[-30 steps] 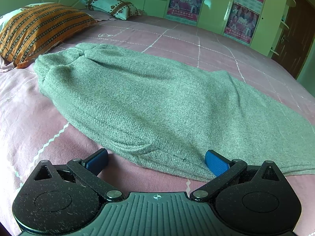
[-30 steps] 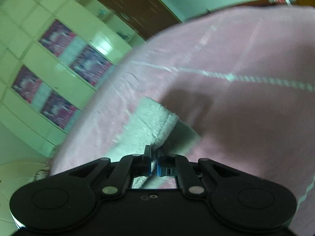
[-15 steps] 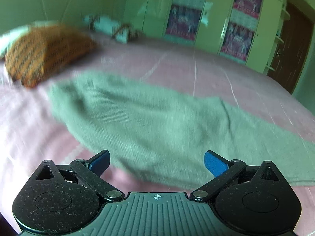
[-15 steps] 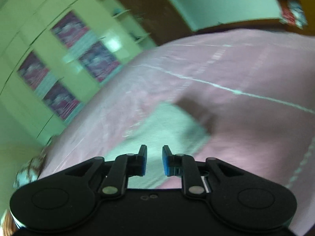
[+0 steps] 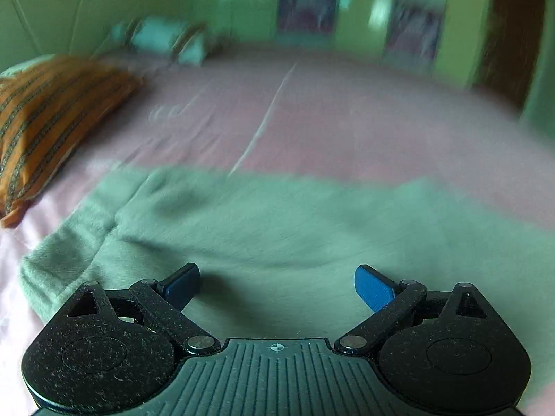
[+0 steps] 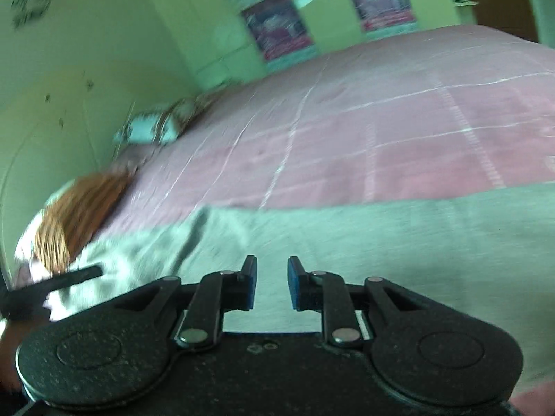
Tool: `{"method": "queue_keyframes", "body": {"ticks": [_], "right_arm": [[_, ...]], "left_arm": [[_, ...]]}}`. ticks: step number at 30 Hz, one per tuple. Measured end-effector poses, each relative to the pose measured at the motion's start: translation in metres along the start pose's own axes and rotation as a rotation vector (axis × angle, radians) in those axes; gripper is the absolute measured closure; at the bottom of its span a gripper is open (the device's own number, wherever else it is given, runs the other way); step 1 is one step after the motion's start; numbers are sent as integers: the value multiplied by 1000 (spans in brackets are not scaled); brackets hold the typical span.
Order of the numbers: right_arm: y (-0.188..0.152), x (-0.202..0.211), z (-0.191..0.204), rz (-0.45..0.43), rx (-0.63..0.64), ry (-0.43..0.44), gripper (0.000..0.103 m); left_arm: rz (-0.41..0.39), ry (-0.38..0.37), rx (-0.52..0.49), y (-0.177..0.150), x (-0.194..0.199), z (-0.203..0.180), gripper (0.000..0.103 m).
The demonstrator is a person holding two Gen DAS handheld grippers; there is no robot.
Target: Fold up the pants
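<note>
Grey-green pants [image 5: 277, 228] lie spread across the pink bedsheet [image 5: 312, 121], waistband end toward the left. My left gripper [image 5: 277, 282] hovers over the waist part, jaws wide open with nothing between the blue pads. In the right wrist view the same pants [image 6: 381, 235] stretch across the lower half of the picture. My right gripper [image 6: 272, 279] is above them with a narrow gap between its blue pads; the jaws are opening and hold nothing. A dark finger of the left gripper [image 6: 74, 275] shows at the left edge over the waistband. Both views are blurred by motion.
An orange striped pillow [image 5: 45, 121] lies at the left by the waistband, a white patterned pillow [image 5: 163, 41] farther back. Green wardrobe doors with posters [image 6: 274, 31] stand beyond the bed, and a brown door [image 5: 506, 31] at the far right.
The right gripper let go of the pant-leg cuff, opened slightly and swung left over the pants toward the waist. The left gripper moved forward over the pants, still open.
</note>
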State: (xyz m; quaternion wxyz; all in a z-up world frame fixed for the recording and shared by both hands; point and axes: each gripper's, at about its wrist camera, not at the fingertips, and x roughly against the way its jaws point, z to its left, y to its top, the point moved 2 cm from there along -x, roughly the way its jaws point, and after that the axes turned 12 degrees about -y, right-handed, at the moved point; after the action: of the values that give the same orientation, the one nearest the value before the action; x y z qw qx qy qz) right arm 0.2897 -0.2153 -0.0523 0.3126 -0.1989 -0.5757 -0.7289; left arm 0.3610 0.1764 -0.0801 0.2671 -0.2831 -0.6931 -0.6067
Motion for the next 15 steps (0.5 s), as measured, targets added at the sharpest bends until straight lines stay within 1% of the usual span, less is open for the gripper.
{"method": "queue_keyframes", "body": {"ticks": [1,2,4,5,8,10,12,13,14,15], "right_arm": [[0,-5,5,13,6,-1,89],[-2,-9,10,26,13,-11,89],[-5,-17,15,56,23,-26,89],[-7,-16,16,61,28,-27,89],[-7,-19,22,60,43,-20,89],[-1,-27,34,57,66,-2,88],[5,-41,50,67,79,19,88],[8,-47,59,68,86,32,88],[11,-52,68,65,99,42,88],[15,-60,82,69,113,54,88]], "left_arm": [[5,7,0,-3,-9,11,7],[-2,-8,8,-3,-14,17,7],[5,15,-12,2,-13,9,7],[-3,13,1,4,-8,6,7],[-108,-40,23,6,16,3,6],[-135,-55,27,14,21,8,6],[-143,-85,45,26,18,17,6],[-135,-81,42,34,13,20,6],[-111,-74,29,39,5,23,6],[-70,-44,3,43,-7,27,6]]}}
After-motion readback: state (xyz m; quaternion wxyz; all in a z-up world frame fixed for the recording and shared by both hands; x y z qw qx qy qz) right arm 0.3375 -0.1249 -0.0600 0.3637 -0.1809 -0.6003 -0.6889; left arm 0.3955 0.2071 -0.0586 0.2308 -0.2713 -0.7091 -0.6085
